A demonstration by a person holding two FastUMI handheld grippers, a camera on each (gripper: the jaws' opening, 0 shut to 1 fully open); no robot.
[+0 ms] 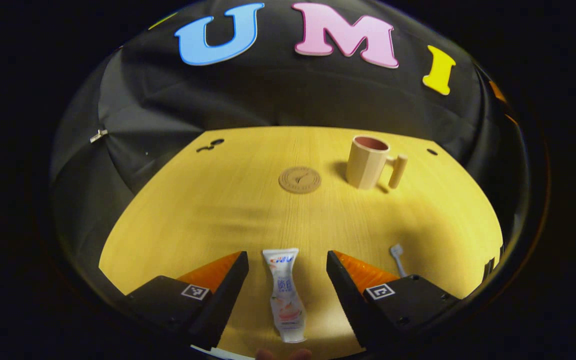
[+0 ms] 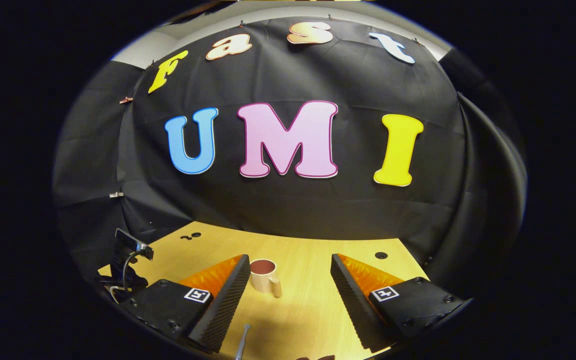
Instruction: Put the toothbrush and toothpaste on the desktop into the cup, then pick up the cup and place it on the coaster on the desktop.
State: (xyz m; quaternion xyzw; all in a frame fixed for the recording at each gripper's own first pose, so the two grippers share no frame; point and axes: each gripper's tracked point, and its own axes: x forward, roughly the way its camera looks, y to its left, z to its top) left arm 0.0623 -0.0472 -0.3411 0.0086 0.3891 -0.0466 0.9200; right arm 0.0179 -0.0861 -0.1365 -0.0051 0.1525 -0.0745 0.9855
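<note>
My left hand-held gripper (image 1: 287, 280) hangs low over the yellow wood-grain bench (image 1: 218, 210) with its 2 black fingers spread wide and nothing between the pads; the white squeezable toothpaste tube (image 1: 284, 295) lies flat on the bench in the gap, running lengthwise away from me and touching neither finger. Just outside my right-hand finger I see the pale head of the toothbrush (image 1: 397, 257), the rest of it hidden behind that finger. Well ahead and to the right stands the beige faceted cup (image 1: 366, 162), upright, its peg handle turned right, and near its left side lies the round brown cork coaster (image 1: 300, 179), apart from it. My right hand-held gripper (image 2: 287, 287) is also wide open and empty, held higher; the cup (image 2: 264, 275) shows ahead beside its left finger, and a grey toothbrush handle (image 2: 242, 342) lies under it near the same finger. I judge the step in hand to be taking the tube, so nothing of the task is done yet. To do it well I would drop straight down so both pads meet the tube's firm middle, not the soft crimped tail, close gently so it does not squirt or twist, then lift it level and tip it cap-down over the cup's mouth.
</note>
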